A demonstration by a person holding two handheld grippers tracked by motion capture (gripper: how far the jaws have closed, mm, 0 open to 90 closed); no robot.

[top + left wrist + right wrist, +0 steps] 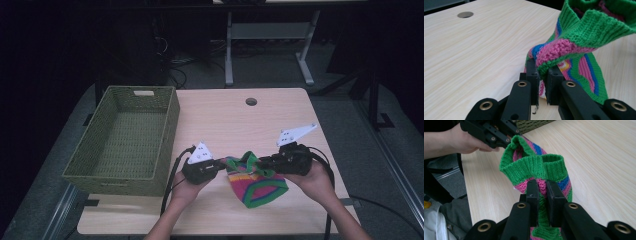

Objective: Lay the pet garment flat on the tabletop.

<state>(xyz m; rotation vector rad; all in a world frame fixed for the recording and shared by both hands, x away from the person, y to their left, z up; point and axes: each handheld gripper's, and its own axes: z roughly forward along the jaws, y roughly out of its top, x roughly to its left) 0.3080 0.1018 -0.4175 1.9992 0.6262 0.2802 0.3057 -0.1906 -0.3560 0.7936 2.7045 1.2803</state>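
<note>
Knitted hat (256,185), striped green, pink and blue, pinched at its ribbed green cuff between left gripper (218,165) and right gripper (263,163), both clamped on it, crown touching pale wooden table (220,112). Likely mid-lift; next, carry toward woven green basket (127,137). Hands level, jaws facing inward.

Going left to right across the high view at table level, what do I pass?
Green woven basket → left gripper → bright striped knitted hat with green cuff → right gripper, both grippers clamped on the hat's cuff.
</note>
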